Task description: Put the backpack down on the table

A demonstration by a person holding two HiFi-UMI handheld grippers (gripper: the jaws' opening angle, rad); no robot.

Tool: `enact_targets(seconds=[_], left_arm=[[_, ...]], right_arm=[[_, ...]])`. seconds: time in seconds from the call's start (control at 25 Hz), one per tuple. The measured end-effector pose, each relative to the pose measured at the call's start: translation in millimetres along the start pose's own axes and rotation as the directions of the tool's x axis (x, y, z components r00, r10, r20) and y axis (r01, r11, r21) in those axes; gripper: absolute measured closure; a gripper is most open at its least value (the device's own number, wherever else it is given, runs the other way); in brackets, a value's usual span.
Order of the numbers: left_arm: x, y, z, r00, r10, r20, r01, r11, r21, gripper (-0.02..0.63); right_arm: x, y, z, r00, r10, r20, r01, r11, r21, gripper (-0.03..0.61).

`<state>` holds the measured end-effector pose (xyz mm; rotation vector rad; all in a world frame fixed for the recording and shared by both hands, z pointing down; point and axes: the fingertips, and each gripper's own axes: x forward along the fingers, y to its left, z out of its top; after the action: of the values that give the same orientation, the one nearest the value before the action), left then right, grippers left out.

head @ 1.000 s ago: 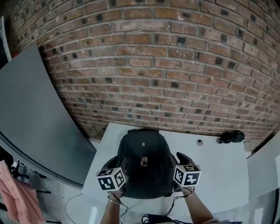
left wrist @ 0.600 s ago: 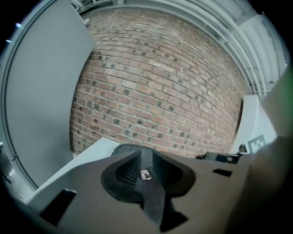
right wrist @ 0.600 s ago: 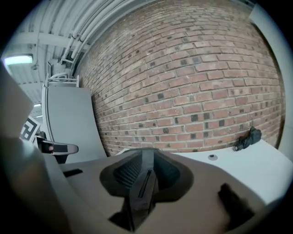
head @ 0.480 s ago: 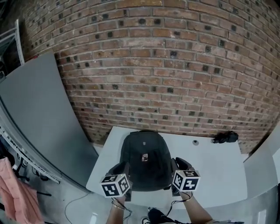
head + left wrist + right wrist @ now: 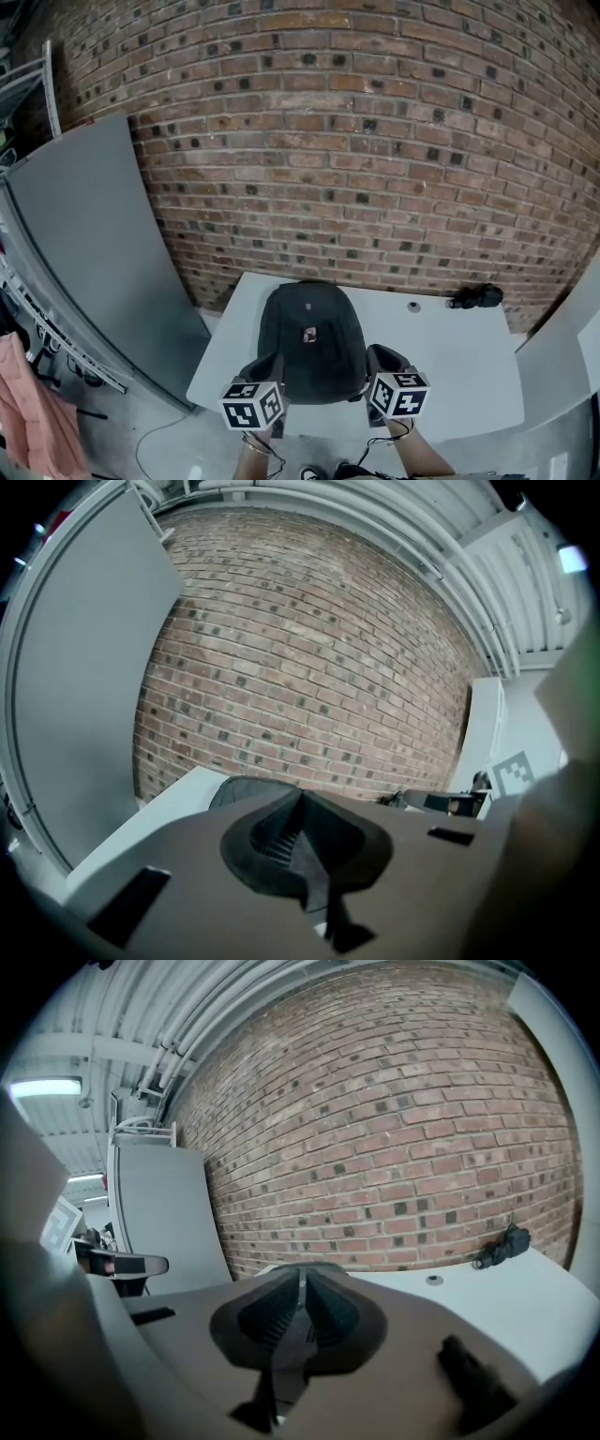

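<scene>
Backpack [image 5: 309, 342], black, sits on the white table [image 5: 459, 366], left of the table's middle. Its top end points toward the brick wall [image 5: 356, 169] and its bottom end is near the front edge, closest to you. A small tag is at the centre of its upper face. Task thing is down on the tabletop, nothing holding it.

Your left gripper [image 5: 275, 357] is at the backpack's lower left corner, marker cube toward you. The left gripper view [image 5: 300, 799] shows its jaws fully together with nothing between the pads. The backpack's dark dome [image 5: 246, 788] shows just past them on the table.

Your right gripper [image 5: 374, 352] is at the lower right corner, mirroring the left. The right gripper view [image 5: 300, 1281] shows its jaws closing, pads drawn to a hairline with nothing caught between them. From the head view you can't tell if either jaw tip brushes the fabric.

Your wrists come up from the bottom edge of the head view, with thin cords hanging under them.

Black cable bundle [image 5: 476, 297] lies at the table's back right, by the wall and well apart from the backpack. A small round disc [image 5: 413, 306] sits on the tabletop near it. Grey panel [image 5: 84, 253] leans at the left, beside the table. Pink cloth [image 5: 33, 422] is at the lower left, off the table.
</scene>
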<state>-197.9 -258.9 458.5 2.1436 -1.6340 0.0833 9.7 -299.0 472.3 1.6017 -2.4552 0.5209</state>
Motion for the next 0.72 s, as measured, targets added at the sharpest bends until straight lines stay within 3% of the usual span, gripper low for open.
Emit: enact_targets(seconds=[0.72], left_arm=[[-9, -6, -12, 0.994, 0.101, -0.050, -0.100, 0.995, 0.010, 0.600]], right_arm=[[-4, 0, -7, 0.998, 0.004, -0.063, -0.010, 0.995, -0.099, 0.548]])
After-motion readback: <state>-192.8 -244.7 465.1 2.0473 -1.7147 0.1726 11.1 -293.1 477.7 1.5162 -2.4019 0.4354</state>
